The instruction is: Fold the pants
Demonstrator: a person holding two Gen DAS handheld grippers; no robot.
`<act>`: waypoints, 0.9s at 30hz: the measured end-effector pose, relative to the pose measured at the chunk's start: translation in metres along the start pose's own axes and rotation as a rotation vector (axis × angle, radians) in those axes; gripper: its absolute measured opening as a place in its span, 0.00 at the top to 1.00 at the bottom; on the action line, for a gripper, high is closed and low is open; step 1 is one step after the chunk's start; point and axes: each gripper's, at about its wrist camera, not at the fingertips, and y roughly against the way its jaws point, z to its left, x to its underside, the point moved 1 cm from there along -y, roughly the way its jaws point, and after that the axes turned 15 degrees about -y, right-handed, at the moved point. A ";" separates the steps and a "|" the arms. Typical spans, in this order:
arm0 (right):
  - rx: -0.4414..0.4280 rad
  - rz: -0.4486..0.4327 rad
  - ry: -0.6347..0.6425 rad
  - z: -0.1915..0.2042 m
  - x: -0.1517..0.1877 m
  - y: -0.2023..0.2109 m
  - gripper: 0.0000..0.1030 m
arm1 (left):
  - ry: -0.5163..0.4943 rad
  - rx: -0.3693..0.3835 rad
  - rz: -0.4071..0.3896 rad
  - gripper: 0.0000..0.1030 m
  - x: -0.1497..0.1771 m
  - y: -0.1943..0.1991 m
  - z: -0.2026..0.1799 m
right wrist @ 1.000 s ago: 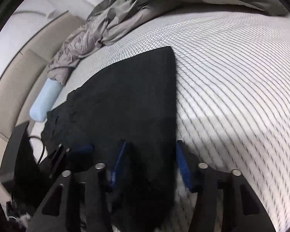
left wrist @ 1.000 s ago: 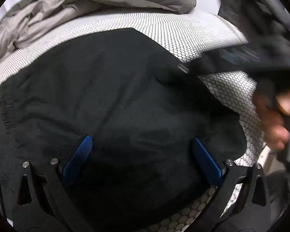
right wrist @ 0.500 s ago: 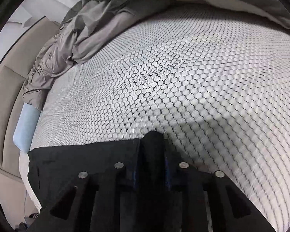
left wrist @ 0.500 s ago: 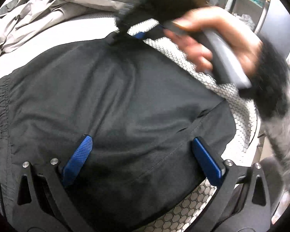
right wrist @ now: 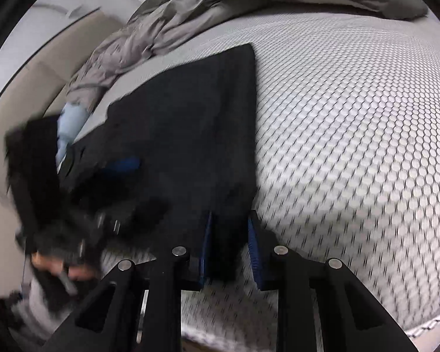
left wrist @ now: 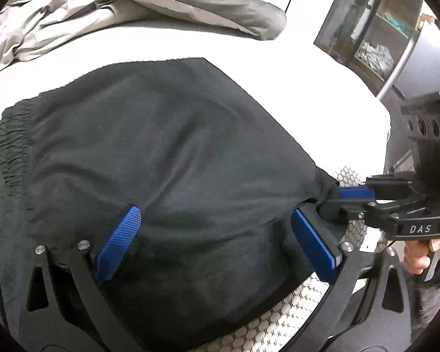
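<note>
Black pants (left wrist: 167,158) lie folded on the white honeycomb-mesh bed (left wrist: 278,325), elastic waistband to the left. My left gripper (left wrist: 217,243) stands open, its blue pads (left wrist: 117,243) spread wide and resting on the cloth near the front edge. At the pants' right corner my right gripper (left wrist: 334,195) comes in from the side, held by a hand (left wrist: 419,255). In the right wrist view its jaws (right wrist: 230,246) are closing, with the corner of the pants (right wrist: 190,123) pinched between the blue pads. The blurred left gripper (right wrist: 102,182) shows at the left there.
A crumpled grey duvet (left wrist: 132,8) lies across the far side of the bed, also (right wrist: 167,32). A light-blue pillow (right wrist: 70,126) sits by the beige headboard (right wrist: 29,94). A dark shelf unit (left wrist: 375,29) stands beyond the bed's right edge.
My right gripper swung to the far edge of the pants half a second ago, then came back to the near right corner with narrower jaws. The left gripper stayed open on the cloth.
</note>
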 end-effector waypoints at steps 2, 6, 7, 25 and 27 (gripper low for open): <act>-0.037 -0.001 0.009 -0.008 0.006 0.018 0.72 | 0.005 0.001 -0.042 0.01 -0.005 0.020 0.003; -0.086 -0.050 -0.005 -0.009 -0.025 0.021 0.60 | 0.024 -0.070 -0.129 0.01 -0.009 0.048 0.025; -0.095 -0.053 -0.023 -0.012 -0.035 0.016 0.60 | 0.029 -0.094 -0.115 0.01 -0.008 0.045 0.032; 0.061 -0.249 0.185 0.043 -0.054 0.001 0.62 | -0.100 -0.246 0.005 0.01 0.014 0.037 0.020; 0.019 -0.203 0.252 0.059 -0.032 -0.005 0.60 | -0.126 -0.233 0.028 0.01 0.019 0.035 0.018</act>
